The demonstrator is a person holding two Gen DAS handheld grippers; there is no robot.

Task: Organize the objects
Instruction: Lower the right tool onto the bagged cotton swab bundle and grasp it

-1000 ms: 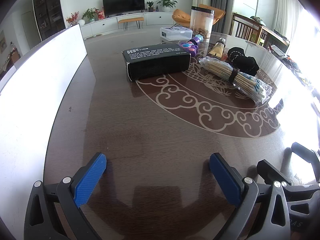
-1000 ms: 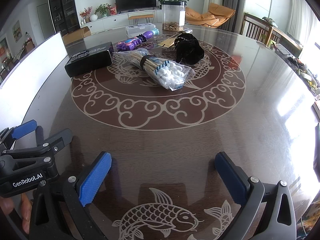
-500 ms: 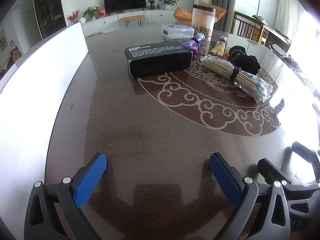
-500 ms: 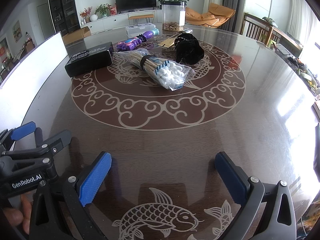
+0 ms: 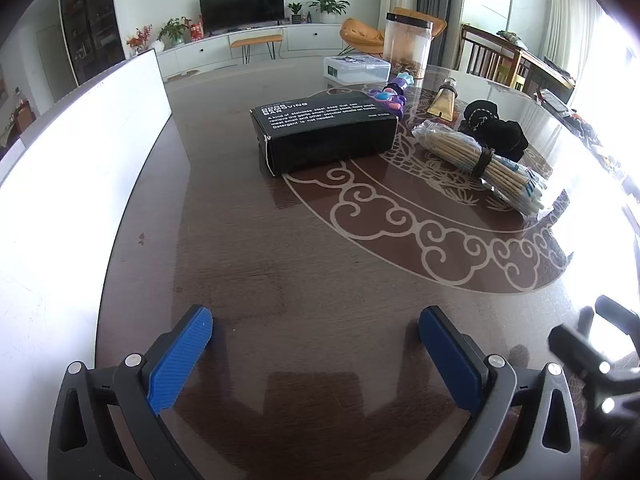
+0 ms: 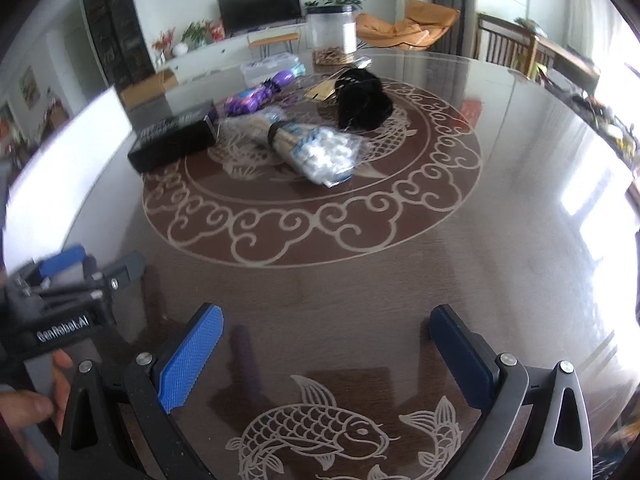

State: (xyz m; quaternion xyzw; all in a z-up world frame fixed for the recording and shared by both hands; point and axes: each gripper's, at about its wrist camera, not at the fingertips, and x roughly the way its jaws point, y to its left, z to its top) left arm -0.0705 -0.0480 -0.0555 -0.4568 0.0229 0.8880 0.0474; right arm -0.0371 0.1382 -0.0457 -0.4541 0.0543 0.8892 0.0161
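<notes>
While spread: one box (image 5: pixel 326 132), one bundle (image 5: pixel 484 162).

Ahead of you the dark glossy desk (image 5: pixel 248 264) carries a pale scrollwork ring, and a koi motif (image 6: pixel 320 432) sits just in front of the right hand-held gripper. Far ahead, a white wall holds a black television (image 5: pixel 242 8) above a long white cabinet (image 5: pixel 256 46), with potted plants (image 5: pixel 326 2) beside it. An orange chair (image 6: pixel 408 26) stands ahead to your right. Strong daylight floods in from your right, glaring on the desk.
</notes>
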